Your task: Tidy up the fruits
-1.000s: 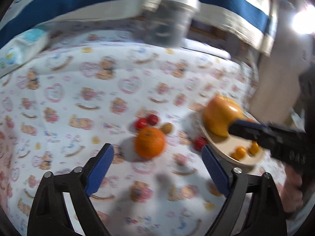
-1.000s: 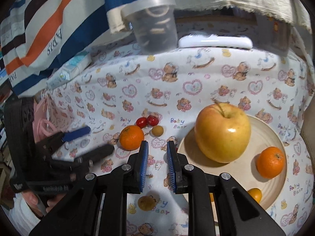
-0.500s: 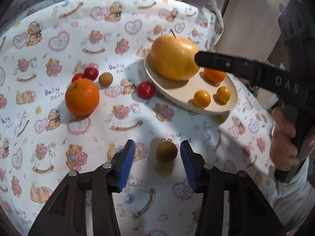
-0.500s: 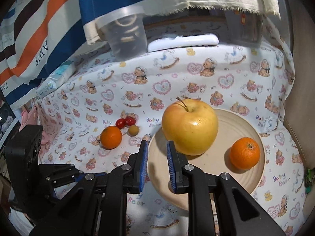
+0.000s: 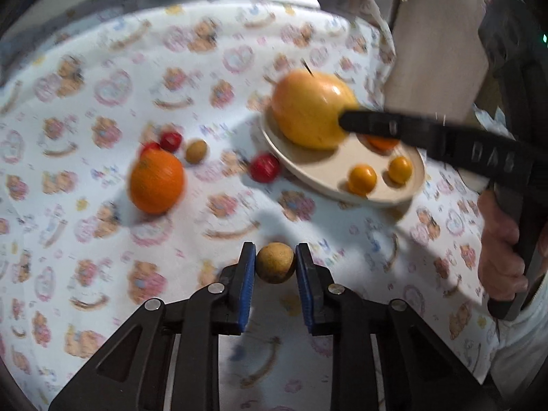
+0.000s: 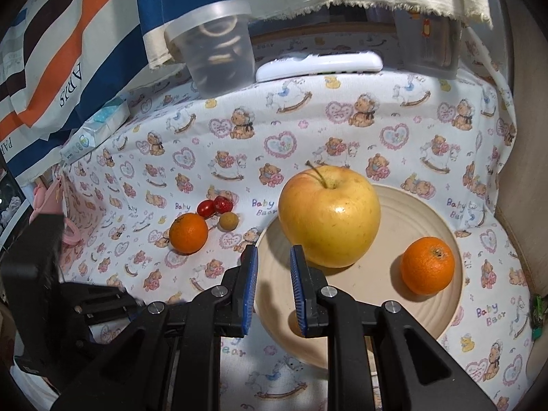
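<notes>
**Left gripper pinching a small brown fruit**

The left gripper point(image 5: 275, 263) has just been closing and is now clamping a small round brown fruit point(image 5: 275, 263) across its middle, right between its fingertips. It is looking light and firm-skinned, likely to roll. The right gripper point(image 6: 274, 267) is hovering empty, jaws narrowed, over the plate point(image 6: 435, 325).

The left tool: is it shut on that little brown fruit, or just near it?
Shut on it. The left tool has just been closing, and both blue pads now press the sides of the brown fruit.

Left view motion-blurred, right view sharp, fisheye-dark corners, soft shadows under fruit
</notes>
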Motion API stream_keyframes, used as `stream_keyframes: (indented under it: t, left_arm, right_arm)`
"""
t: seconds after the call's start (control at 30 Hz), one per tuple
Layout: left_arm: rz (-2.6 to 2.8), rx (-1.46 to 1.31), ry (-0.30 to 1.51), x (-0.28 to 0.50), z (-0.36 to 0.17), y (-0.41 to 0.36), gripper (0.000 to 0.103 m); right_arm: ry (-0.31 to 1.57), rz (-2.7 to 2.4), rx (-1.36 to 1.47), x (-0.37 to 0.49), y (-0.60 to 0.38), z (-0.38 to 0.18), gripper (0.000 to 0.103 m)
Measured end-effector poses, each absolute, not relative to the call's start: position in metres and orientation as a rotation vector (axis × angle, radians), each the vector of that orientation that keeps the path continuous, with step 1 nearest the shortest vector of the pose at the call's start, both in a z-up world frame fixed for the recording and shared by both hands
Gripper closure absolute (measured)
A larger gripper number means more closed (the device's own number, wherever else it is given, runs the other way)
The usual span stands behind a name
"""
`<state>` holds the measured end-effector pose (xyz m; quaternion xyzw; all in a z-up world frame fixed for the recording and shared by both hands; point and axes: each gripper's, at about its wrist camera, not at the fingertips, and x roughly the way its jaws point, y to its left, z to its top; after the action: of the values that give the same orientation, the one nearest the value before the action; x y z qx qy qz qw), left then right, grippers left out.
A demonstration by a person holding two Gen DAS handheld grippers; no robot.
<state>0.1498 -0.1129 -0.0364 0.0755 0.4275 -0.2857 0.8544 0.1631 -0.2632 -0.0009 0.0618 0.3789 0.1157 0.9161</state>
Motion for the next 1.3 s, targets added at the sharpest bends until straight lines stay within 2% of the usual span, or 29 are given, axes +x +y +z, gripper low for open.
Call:
stream_keyframes:
  t: [0.23, 0.3, 0.33, 0.73, 0.9, 1.3]
  left_arm:
    - [-0.455, 0.043, 0.809, 0.166, -0.017, -0.073, 0.080]
    - [-0.421, 0.012, 0.794, 0.173, -0.014, -0.060, 0.080]
    - [-0.403, 0.003, 0.783, 0.175, -0.013, -0.055, 0.080]
    - [-0.206, -0.145, 0.753, 0.202, -0.020, 0.001, 0.080]
    - [-0.184, -0.163, 0.738, 0.200, -0.018, 0.007, 0.080]
    - [-0.176, -0.173, 0.753, 0.203, -0.019, 0.005, 0.080]
  right_arm:
    - [0.867, 0.309, 0.069, 0.177, -0.231, -0.007, 0.081]
    - [0.878, 0.319, 0.052, 0.185, -0.220, -0.006, 0.058]
    - [0.875, 0.314, 0.046, 0.188, -0.216, -0.006, 0.055]
    - [0.950, 0.210, 0.072, 0.255, -0.178, -0.025, 0.056]
    - [0.985, 0.184, 0.076, 0.271, -0.174, -0.039, 0.062]
    - [1.027, 0.189, 0.129, 0.285, -0.173, -0.061, 0.069]
